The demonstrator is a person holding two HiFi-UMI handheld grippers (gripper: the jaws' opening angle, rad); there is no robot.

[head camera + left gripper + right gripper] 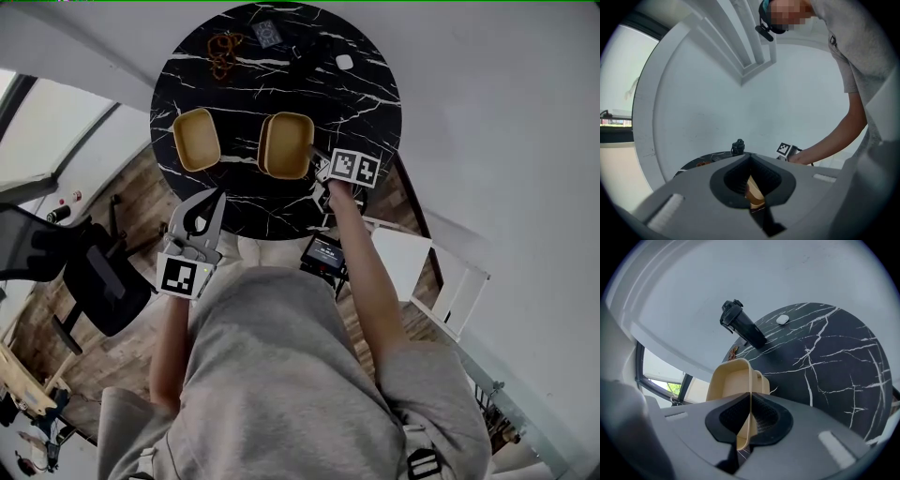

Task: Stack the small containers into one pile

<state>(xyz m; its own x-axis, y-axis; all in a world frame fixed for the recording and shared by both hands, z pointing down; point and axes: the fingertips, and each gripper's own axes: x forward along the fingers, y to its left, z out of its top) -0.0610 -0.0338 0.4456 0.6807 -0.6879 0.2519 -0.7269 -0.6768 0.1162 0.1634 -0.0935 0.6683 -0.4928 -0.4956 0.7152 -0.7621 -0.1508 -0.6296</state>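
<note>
Tan rectangular plastic containers sit on the round black marble table [375, 112] — a single tan container [197, 139] on the left, and another tan container [286, 145] just right of it, with a second rim tucked against it. The right gripper [751, 397] is clamped on that one's thin near wall (pads pinching it), while the left gripper [750, 157] hangs by the table's near edge — jaws pressed together, holding nothing.
</note>
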